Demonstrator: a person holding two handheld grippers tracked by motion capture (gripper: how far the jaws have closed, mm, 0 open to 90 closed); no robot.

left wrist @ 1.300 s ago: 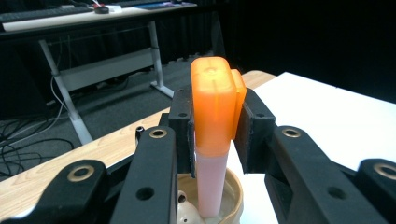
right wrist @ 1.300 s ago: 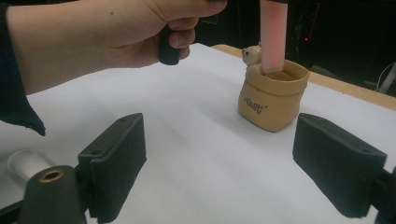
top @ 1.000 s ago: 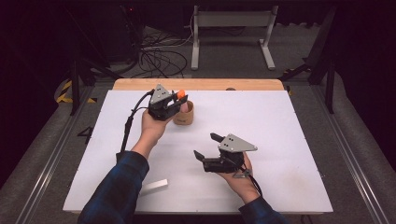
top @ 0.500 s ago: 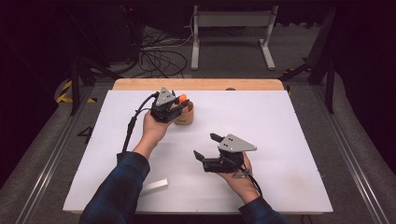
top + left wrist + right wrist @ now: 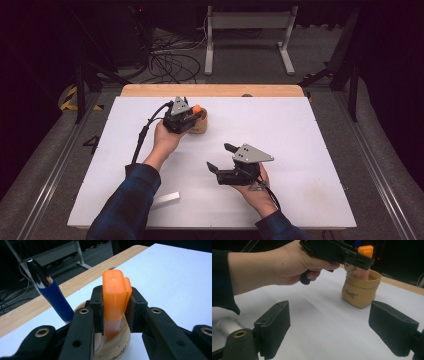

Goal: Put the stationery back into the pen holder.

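An orange-capped marker [image 5: 113,297] stands upright between the pads of my left gripper [image 5: 115,312], which is shut on it. Its lower end reaches into the mouth of a tan holder cup [image 5: 359,290] at the table's back left. In the high view the left gripper [image 5: 192,116] sits over the cup [image 5: 201,126] with the orange cap [image 5: 196,108] showing. A blue pen [image 5: 56,300] leans in the same cup. Nearer the front, my right gripper [image 5: 219,156] is open, and nothing lies between its jaws [image 5: 332,325].
A white cylinder [image 5: 166,198] lies near the front left edge, beside the left sleeve, and is also seen low on the left in the right gripper view [image 5: 227,325]. The white tabletop [image 5: 300,130] has a wooden strip [image 5: 250,90] along its far edge.
My left gripper has sunk slightly with the orange marker, bringing it lower over the holder cup. The right gripper has stayed in place.
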